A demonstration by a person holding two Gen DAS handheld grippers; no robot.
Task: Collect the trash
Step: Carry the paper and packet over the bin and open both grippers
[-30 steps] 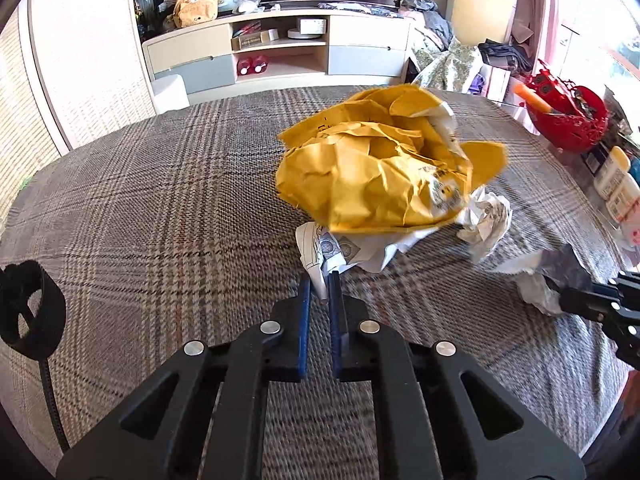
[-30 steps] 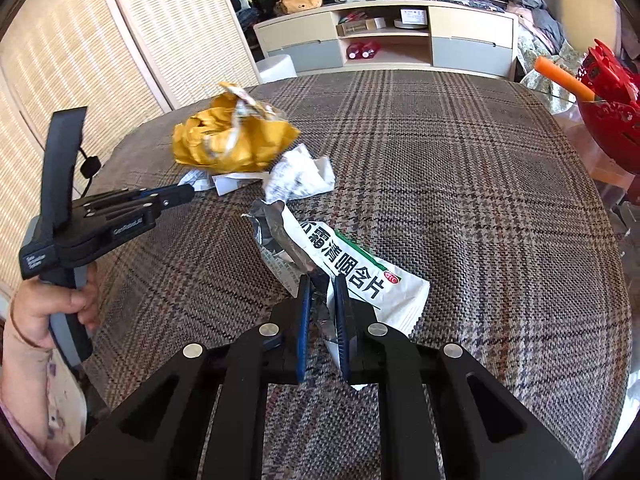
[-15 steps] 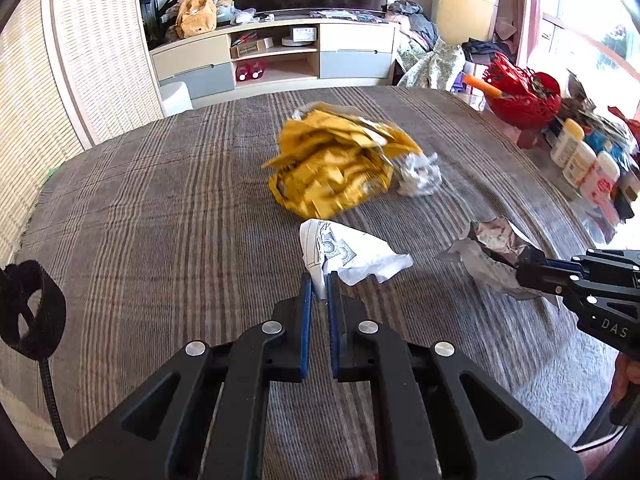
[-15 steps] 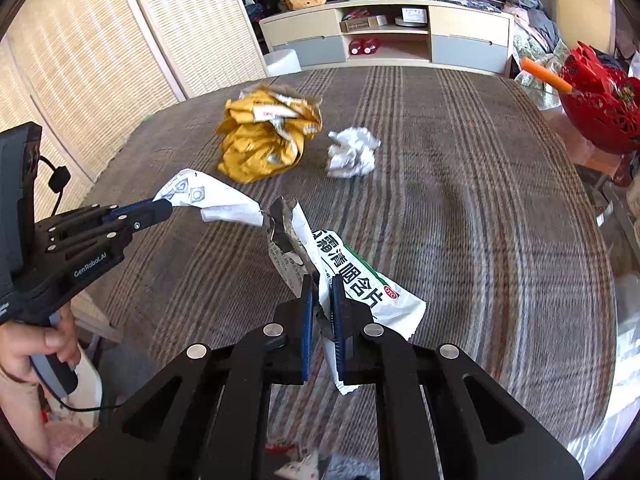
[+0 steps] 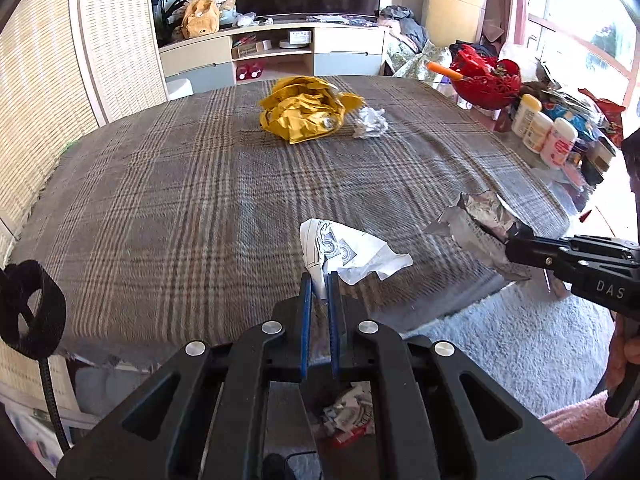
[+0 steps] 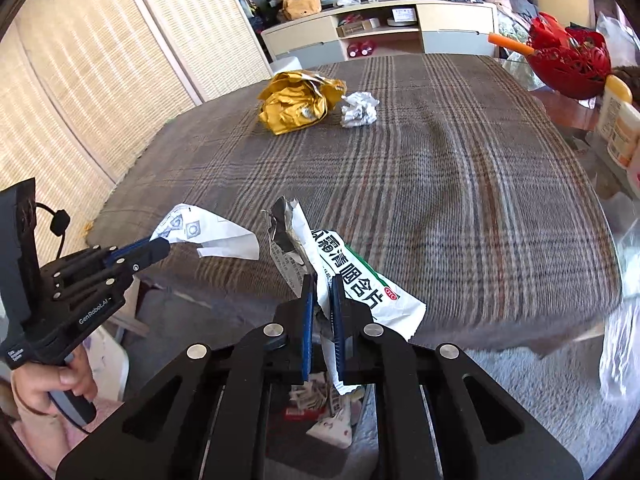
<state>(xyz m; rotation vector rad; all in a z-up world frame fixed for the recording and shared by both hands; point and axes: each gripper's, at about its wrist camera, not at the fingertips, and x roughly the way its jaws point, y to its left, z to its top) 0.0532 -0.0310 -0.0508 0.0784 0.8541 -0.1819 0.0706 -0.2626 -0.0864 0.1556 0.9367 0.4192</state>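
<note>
Two scraps held over the near edge, bin right below.
Left tool [image 5: 319, 286] is clamped on white printed paper [image 5: 344, 248]; right tool [image 6: 321, 288] is clamped on a green-and-white wrapper [image 6: 360, 280]. Both hang directly above a trash bin [image 5: 346, 416] on the floor, so the drop is straight down. Vs 1 s ago: both pulled back off the tabletop [image 5: 200, 200]; yellow bag [image 5: 306, 108] and paper ball [image 5: 370, 122] now lie far off.
</note>
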